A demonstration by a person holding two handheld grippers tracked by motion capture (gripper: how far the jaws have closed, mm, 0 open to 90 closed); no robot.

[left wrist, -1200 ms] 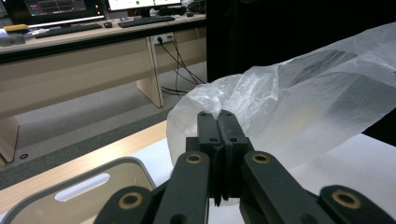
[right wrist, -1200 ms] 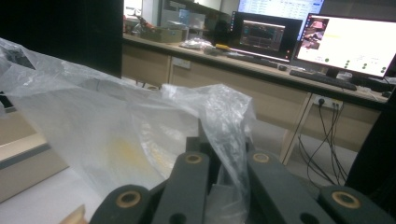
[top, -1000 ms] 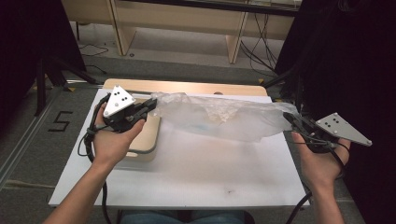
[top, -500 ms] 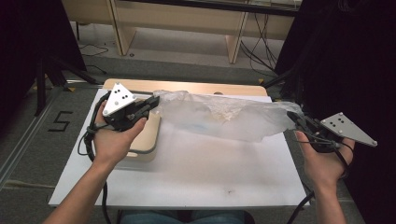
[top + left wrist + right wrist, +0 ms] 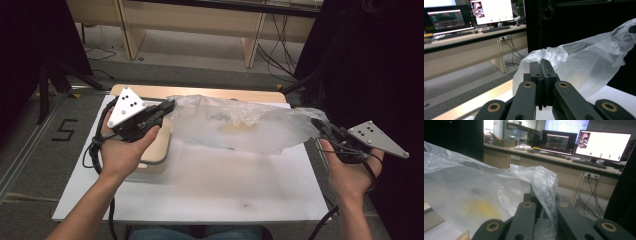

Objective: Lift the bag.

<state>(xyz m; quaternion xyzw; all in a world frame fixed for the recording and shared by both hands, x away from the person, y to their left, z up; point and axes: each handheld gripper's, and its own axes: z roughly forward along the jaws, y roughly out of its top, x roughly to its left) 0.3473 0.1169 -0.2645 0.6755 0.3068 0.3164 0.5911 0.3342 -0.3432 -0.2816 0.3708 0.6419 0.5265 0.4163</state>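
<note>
High view: the thin clear plastic bag (image 5: 240, 127) stretched left to right, its ends pinched by the closed left gripper (image 5: 167, 106) and closed right gripper (image 5: 319, 125).

The high view looks forward and down from above the person's side of the white table (image 5: 200, 195), taking in the whole tabletop, both forearms and the floor and wooden desk legs beyond. The left gripper view sits close behind the left gripper (image 5: 541, 67) and looks along its jaws, roughly level, toward a desk with monitors (image 5: 491, 11) and a dark curtain. The right gripper view rides just behind the right gripper (image 5: 541, 197), also near level, facing a desk with monitors (image 5: 602, 143). All three views share the clear plastic bag (image 5: 240, 125) stretched between the grippers; it fills the near field of the left gripper view (image 5: 584, 65) and of the right gripper view (image 5: 474, 195).
</note>
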